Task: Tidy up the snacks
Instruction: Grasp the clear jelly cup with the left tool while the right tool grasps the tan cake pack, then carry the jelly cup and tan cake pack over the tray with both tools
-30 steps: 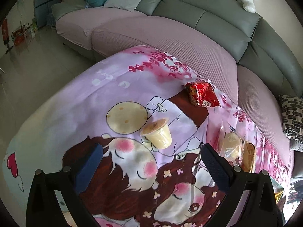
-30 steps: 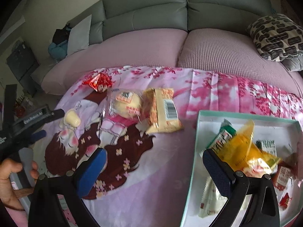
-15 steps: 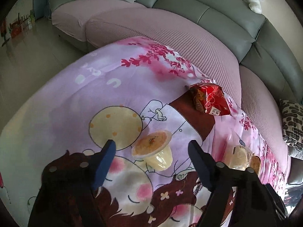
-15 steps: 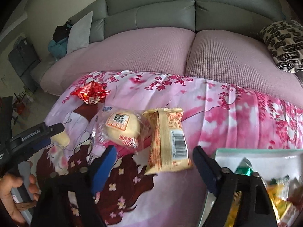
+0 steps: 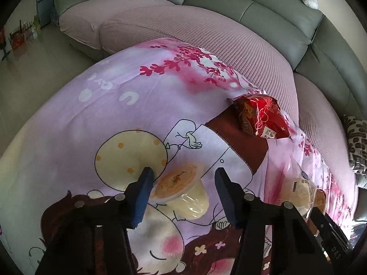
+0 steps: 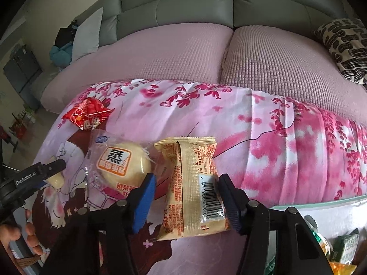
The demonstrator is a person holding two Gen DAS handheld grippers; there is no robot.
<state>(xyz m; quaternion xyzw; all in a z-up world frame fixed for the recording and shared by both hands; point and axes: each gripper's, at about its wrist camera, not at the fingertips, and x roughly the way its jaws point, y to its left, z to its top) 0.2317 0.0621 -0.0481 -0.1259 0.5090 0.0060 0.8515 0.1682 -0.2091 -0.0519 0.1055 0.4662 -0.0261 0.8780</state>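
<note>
1. I am looking down over a sofa (image 6: 183,52) with a cartoon-print cloth (image 5: 137,105) spread on the counter in front of it; every loose snack is lying on that cloth.
2. I am seeing the box (image 6: 321,206) at four o'clock in the right wrist view, already holding several packets, so part of the sorting looks done.
3. I am judging that four snacks are still left out on the cloth, so the task seems well short of finished.
4. I am closing the right hand-held gripper (image 6: 187,197) around the tan packet (image 6: 195,188), which is lying lengthwise between the jaws; they have just been narrowing, the right pad is at the barcode edge, the left pad still stands apart from the wrapper, so nothing is clamped yet.
5. I am noting the wrapped bun (image 6: 119,165) just beside the tan packet at nine o'clock, their wrappers overlapping.
6. I am bringing the left hand-held gripper (image 5: 183,192) down over the pudding cup (image 5: 181,190), which is lying on its side; the jaws have just been closing, the left pad is at the lid's rim and the right one is clear of it, so no hold yet.
7. I am leaving the red packet (image 5: 259,116) untouched at one o'clock in the left wrist view, well apart from both grippers.
</note>
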